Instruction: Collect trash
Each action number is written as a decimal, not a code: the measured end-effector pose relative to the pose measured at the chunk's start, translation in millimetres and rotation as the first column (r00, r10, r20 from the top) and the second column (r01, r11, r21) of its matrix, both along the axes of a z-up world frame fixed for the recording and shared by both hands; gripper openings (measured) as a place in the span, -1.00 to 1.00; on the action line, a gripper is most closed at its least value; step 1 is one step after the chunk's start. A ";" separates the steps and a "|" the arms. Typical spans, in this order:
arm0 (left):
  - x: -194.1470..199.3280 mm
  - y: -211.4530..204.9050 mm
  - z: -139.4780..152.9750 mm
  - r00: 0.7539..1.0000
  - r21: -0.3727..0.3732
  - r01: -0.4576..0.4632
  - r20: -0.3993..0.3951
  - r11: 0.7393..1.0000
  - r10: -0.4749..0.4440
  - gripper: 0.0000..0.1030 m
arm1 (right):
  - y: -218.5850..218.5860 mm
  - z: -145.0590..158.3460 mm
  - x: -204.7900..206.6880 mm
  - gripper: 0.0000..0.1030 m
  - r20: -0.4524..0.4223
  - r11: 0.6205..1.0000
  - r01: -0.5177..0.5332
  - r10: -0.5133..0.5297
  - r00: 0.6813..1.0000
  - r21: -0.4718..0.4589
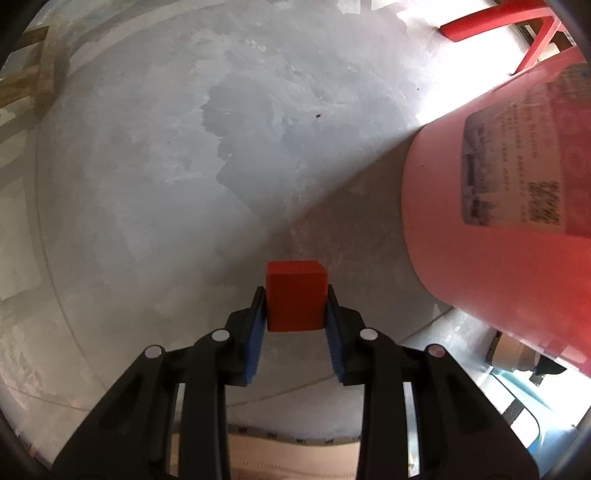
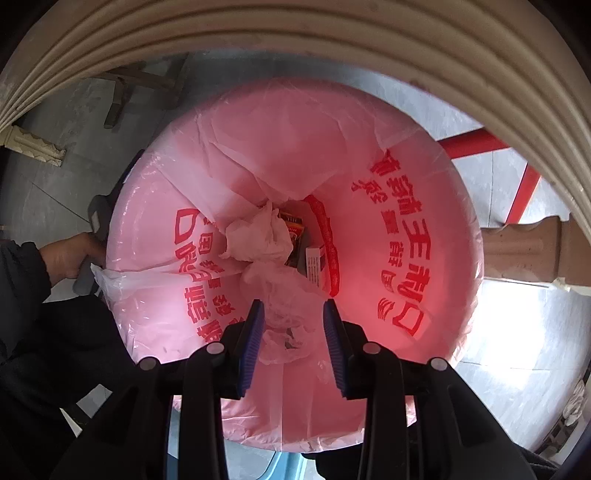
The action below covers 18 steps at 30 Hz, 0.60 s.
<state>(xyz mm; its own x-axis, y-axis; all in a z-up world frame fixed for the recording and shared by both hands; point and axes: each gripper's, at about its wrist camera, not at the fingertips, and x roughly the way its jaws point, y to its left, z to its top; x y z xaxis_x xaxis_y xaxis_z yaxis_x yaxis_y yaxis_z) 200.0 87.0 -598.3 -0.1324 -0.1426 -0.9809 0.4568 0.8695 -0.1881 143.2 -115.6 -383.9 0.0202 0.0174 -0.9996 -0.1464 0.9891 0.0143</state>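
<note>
In the left wrist view my left gripper (image 1: 295, 295) is shut on a red cube (image 1: 296, 295) and holds it above the grey floor, left of a red bin (image 1: 498, 240) with a label. In the right wrist view my right gripper (image 2: 293, 314) is open and empty, directly above the bin's mouth. The bin is lined with a pink bag (image 2: 388, 192) with red print. Inside lie crumpled white paper (image 2: 258, 236), clear plastic film (image 2: 284, 306) and a small printed packet (image 2: 295, 229).
A cream moulded table edge (image 2: 332, 48) arches over the bin. A red stool frame (image 1: 517, 26) stands beyond the bin. A person's hand (image 2: 70, 254) grips a handle at the bin's left side. Wooden furniture legs (image 1: 33, 81) stand far left.
</note>
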 end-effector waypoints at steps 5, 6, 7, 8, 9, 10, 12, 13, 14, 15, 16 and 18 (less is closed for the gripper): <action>-12.5 12.1 30.8 1.000 0.014 -0.015 0.024 1.000 0.014 -0.41 | 1.8 6.5 3.2 -0.35 0.016 1.000 0.000 -0.001 1.000 0.016; -18.1 14.4 41.8 0.999 0.020 -0.021 0.035 1.000 0.020 -0.41 | 2.1 8.4 4.0 -0.35 0.018 1.000 0.005 -0.006 1.000 0.030; -23.0 16.6 51.5 0.999 0.022 -0.026 0.039 0.999 0.025 -0.41 | 2.9 9.7 4.3 -0.35 0.021 0.999 0.006 -0.006 1.000 0.035; -27.9 18.5 60.0 0.999 0.022 -0.031 0.043 0.999 0.030 -0.41 | 3.6 11.1 4.4 -0.35 0.025 0.999 0.005 -0.006 1.000 0.036; -33.2 19.4 73.3 0.998 0.025 -0.037 0.055 0.999 0.035 -0.41 | 4.3 12.1 3.7 -0.35 0.026 0.999 0.006 -0.007 1.000 0.043; -38.0 22.0 84.3 0.997 0.027 -0.038 0.064 0.999 0.036 -0.41 | 4.5 12.6 2.4 -0.35 0.019 0.998 0.011 -0.012 1.000 0.061; -46.6 27.8 112.5 0.995 0.021 -0.037 0.088 0.999 0.035 -0.41 | 3.3 14.4 -0.3 -0.35 0.006 0.995 0.032 -0.033 0.999 0.098; -52.6 31.5 123.4 0.994 0.019 -0.035 0.102 0.999 0.033 -0.41 | 2.4 16.3 -1.9 -0.35 0.008 0.993 0.039 -0.040 0.999 0.110; -59.8 33.5 140.6 0.992 0.017 -0.037 0.119 0.999 0.035 -0.41 | 1.7 18.6 -3.5 -0.35 0.013 0.992 0.044 -0.046 0.999 0.117; -57.7 29.5 141.3 0.991 0.018 -0.038 0.131 0.999 0.035 -0.41 | 1.3 20.6 -5.1 -0.35 0.019 0.991 0.047 -0.050 0.999 0.123; -61.8 30.8 154.0 0.988 0.019 -0.034 0.149 0.999 0.031 -0.41 | 0.4 23.9 -7.7 -0.35 0.028 0.991 0.048 -0.052 0.998 0.129; -72.3 31.0 183.5 0.981 0.014 -0.020 0.195 1.000 0.017 -0.41 | -0.7 30.7 -14.4 -0.35 0.055 0.992 0.043 -0.050 0.997 0.122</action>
